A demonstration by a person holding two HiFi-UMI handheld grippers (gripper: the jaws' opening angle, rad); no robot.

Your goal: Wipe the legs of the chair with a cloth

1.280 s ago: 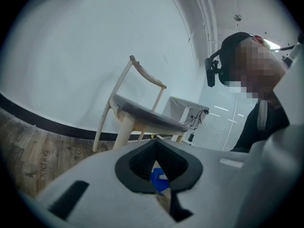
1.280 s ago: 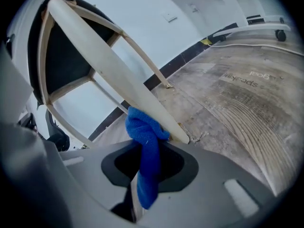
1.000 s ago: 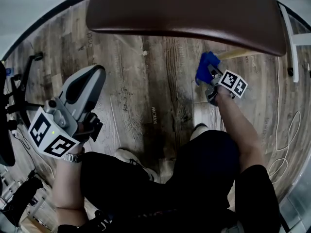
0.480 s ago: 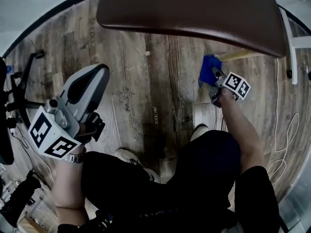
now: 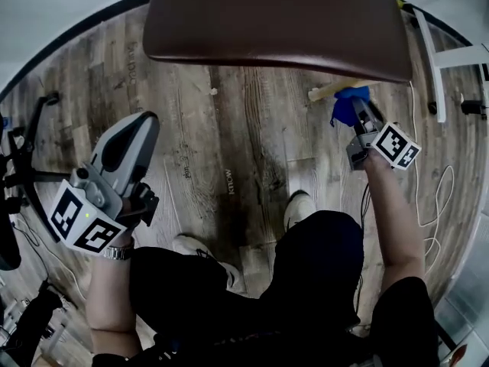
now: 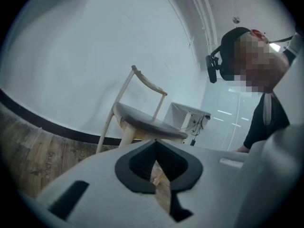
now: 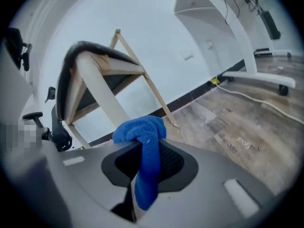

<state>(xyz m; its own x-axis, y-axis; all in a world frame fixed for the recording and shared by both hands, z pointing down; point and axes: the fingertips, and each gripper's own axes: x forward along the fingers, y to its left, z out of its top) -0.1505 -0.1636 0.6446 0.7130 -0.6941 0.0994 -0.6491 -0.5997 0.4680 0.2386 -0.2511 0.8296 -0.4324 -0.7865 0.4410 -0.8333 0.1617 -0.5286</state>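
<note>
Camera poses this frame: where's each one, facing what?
Head view: on the head, steeply down at seat and floor; shows arms, lap, left gripper, right gripper.
Left gripper view: on left gripper, low, looking up at chair; shows its shut jaws, person's torso.
Right gripper view: on right gripper, near floor, facing a leg; jaws shut on cloth.
Shared: head and right gripper views both show the cloth.

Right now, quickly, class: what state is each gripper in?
Left gripper: closed, holding nothing.
Right gripper: closed on the blue cloth.

A wood-plank floor (image 5: 229, 128) meets a pale, dark-skirted wall (image 6: 71, 46).
</note>
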